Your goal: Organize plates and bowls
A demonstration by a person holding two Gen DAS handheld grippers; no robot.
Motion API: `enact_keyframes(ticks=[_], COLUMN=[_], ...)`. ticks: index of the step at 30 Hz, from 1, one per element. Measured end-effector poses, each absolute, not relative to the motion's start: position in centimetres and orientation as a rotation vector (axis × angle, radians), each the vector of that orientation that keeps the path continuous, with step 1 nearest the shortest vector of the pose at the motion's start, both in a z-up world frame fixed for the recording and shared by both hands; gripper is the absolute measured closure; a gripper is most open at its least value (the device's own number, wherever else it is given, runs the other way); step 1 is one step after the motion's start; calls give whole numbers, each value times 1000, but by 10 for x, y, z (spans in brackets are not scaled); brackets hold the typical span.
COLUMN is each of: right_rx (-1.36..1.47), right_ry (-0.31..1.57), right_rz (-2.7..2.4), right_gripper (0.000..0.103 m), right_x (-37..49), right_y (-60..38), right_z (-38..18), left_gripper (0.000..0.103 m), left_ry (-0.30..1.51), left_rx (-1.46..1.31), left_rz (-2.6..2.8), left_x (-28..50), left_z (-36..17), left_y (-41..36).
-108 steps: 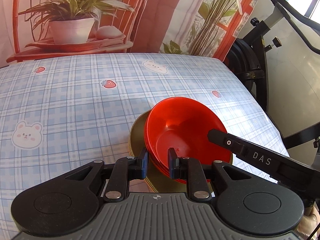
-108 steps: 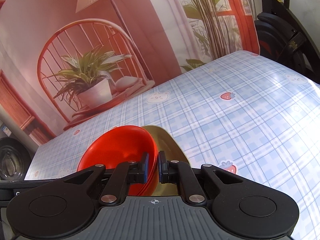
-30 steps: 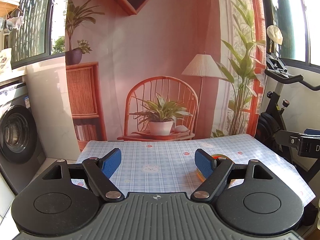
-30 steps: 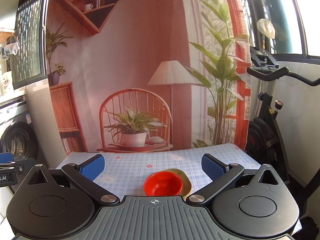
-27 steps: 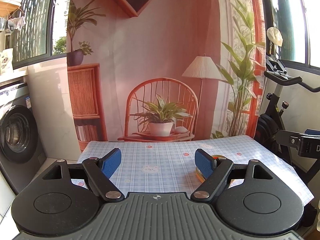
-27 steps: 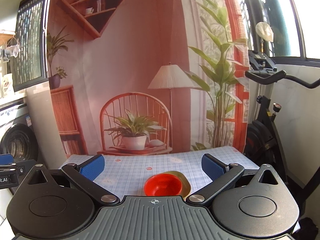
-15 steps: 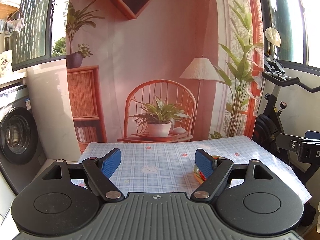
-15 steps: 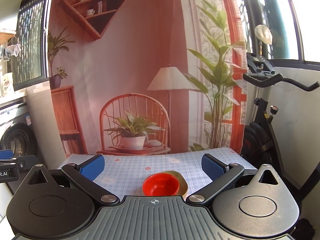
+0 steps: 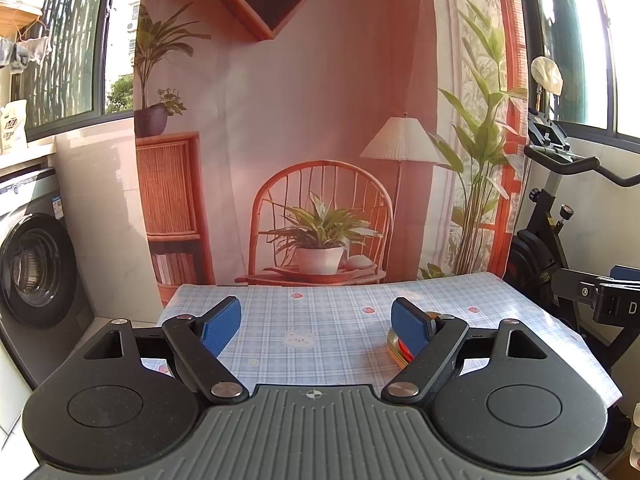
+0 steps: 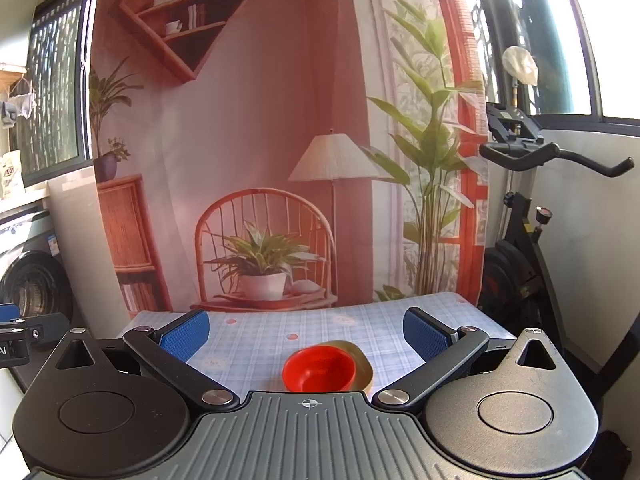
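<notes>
Plates and bowls sit as one stack toward the right side of the counter (image 10: 248, 344), which is draped in a pale blue checked cloth with strawberry and bear prints. Largest in that stack is the round gold plate (image 10: 360, 364), which I judge from its rim to be the base. The glossy red plastic bowl (image 10: 320, 368) rests on it, off-centre toward my left in the right wrist view, so the gold rim shows only on the far right side. From the left wrist view I catch just a sliver of gold and red behind one finger, and I cannot tell how many red pieces are nested there.

My left gripper (image 9: 316, 326) is spread wide and holds nothing. My right gripper (image 10: 306, 334) is equally wide apart and empty, well back from the stack and above counter height.

The stacking looks done to me, so the risks are mostly about what I do from here. The bowl's off-centre seat means a nudge could slide it across the smooth plate. The stack is nearer the counter's right edge than its middle, so a push that way could carry it over. The black exercise bike (image 10: 520, 264) stands close on the right, and swinging my right gripper out could clip it.
</notes>
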State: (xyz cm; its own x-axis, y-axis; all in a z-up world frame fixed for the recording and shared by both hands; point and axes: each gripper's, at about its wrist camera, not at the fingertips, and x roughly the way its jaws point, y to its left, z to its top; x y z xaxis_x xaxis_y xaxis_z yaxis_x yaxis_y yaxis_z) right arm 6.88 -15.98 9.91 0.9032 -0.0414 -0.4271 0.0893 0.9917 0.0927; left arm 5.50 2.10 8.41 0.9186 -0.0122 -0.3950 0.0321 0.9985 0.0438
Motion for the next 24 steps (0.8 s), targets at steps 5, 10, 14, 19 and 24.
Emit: enact_keyframes(ticks=[5, 10, 14, 19, 24], right_rx=[118, 121, 122, 124, 124], right_ry=[439, 433, 432, 434, 434], right_rz=[-72, -77, -79, -79, -79], right_gripper=[0, 0, 0, 0, 0], right_x=[70, 69, 68, 68, 68], right_y=[-162, -162, -161, -161, -161], right_z=[100, 100, 99, 98, 98], left_gripper=[19, 19, 19, 18, 18], left_ry=[405, 403, 404, 410, 412], left_rx=[50, 50, 50, 48, 47], left_rz=[-22, -22, -22, -20, -20], left_x=[55, 54, 53, 54, 54], left_z=[85, 85, 85, 86, 86], left_y=[21, 22, 21, 23, 23])
